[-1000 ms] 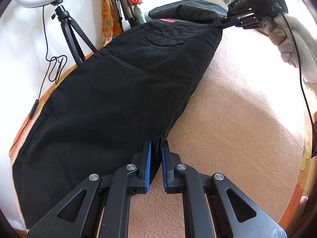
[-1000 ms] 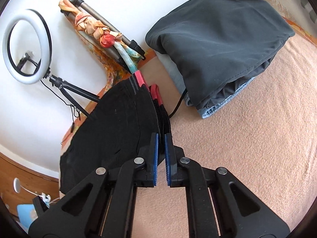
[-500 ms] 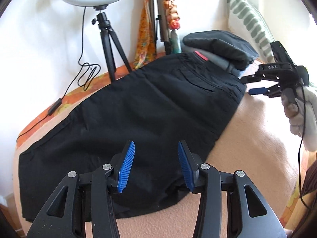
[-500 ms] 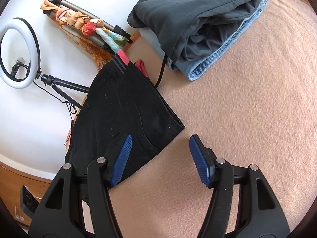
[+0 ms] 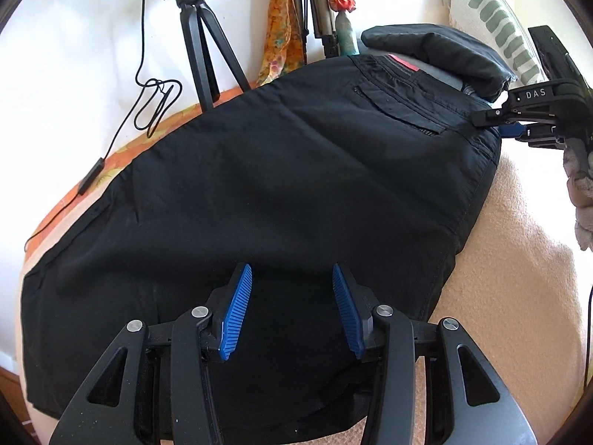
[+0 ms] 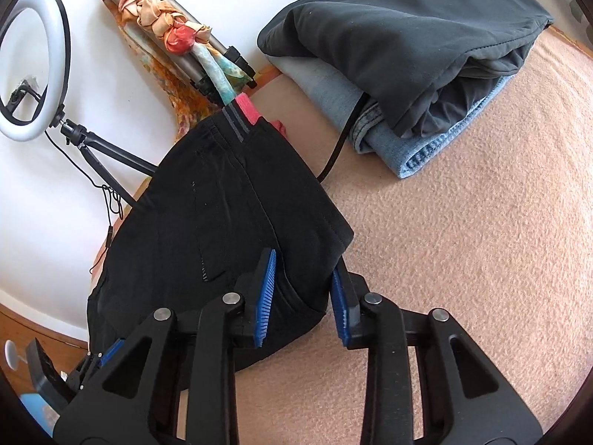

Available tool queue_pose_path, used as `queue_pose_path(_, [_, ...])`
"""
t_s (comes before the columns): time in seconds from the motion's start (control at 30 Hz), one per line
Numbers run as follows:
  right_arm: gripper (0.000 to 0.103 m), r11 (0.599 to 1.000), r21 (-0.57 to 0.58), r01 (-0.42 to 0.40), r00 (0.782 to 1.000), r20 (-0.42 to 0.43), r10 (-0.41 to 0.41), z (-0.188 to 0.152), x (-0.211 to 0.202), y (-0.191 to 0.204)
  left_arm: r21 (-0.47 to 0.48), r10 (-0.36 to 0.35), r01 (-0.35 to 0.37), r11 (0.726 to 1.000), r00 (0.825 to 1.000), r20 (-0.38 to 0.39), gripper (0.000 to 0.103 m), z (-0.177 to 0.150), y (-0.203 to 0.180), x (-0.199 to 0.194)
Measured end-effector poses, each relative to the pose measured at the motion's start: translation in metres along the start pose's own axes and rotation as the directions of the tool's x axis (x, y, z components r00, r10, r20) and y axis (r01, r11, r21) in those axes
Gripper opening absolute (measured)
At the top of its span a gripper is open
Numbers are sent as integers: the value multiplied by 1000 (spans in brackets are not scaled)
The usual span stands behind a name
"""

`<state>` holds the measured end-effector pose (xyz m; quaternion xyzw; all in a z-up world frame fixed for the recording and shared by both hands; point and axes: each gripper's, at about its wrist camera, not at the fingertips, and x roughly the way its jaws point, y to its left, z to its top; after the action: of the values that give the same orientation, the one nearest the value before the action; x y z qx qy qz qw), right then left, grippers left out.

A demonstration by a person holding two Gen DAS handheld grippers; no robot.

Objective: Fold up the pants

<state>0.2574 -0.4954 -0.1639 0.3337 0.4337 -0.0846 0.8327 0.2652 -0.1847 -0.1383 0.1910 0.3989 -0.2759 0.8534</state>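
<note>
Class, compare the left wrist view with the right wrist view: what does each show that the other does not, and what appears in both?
Only the left wrist view shows the green-striped pillow and the gloved hand behind the right gripper.

Only the right wrist view shows the folded blue jeans under the dark grey garment, and the whole ring light.

Both show the black pants on the peach blanket, the tripod, and open jaws.

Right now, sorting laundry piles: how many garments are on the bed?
3 visible. The black pants lie spread flat; a dark grey garment sits atop folded blue jeans beside the waistband. More may be hidden in that stack.
</note>
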Motion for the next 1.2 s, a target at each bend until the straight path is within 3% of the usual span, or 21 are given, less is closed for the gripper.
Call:
queue_pose_path(0.17, [28, 997, -65, 36, 999, 9, -35, -2, -2, 7, -140, 14, -13, 990, 1000, 10, 47, -10, 31, -19])
queue_pose_path(0.27, [31, 998, -51, 23, 1000, -6, -23, 0, -1, 4, -307, -15, 28, 951, 999, 44, 63, -27, 70, -44])
queue_pose_path(0.33, [34, 999, -48, 19, 1000, -17, -19, 1, -1, 2, -419, -4, 30, 908, 998, 62, 66, -44, 102, -62])
queue_pose_path(0.4, [36, 999, -51, 14, 1000, -19, -15, 0, -2, 1, -541, 7, 38, 840, 997, 80, 66, -65, 136, -79])
queue_pose_path(0.43, [37, 998, -54, 17, 1000, -23, -19, 0, -3, 1, -609, 12, 48, 792, 996, 94, 66, -78, 155, -87])
queue_pose_path(0.53, [41, 998, -58, 23, 999, -31, -25, -2, -6, 2, -788, 45, 69, 611, 992, 122, 66, -117, 208, -106])
queue_pose_path(0.6, [44, 998, -65, 27, 999, -33, -29, -3, -9, 2, -855, 84, 69, 514, 988, 131, 66, -142, 233, -118])
queue_pose_path(0.7, [47, 996, -81, 43, 998, -33, -45, -5, -14, 5, -903, 127, 76, 424, 982, 142, 66, -171, 259, -132])
queue_pose_path(0.9, [53, 980, -170, 101, 995, 6, -102, -12, -33, 18, -945, 154, 66, 321, 981, 120, 66, -203, 286, -138])
queue_pose_path(1.03, [58, 958, -257, 127, 992, 50, -117, -21, -53, 34, -952, 164, 59, 300, 980, 113, 66, -209, 290, -138])
queue_pose_path(1.2, [65, 946, -315, 81, 996, 55, -67, -37, -75, 56, -968, 188, 69, 240, 975, 116, 66, -222, 298, -138])
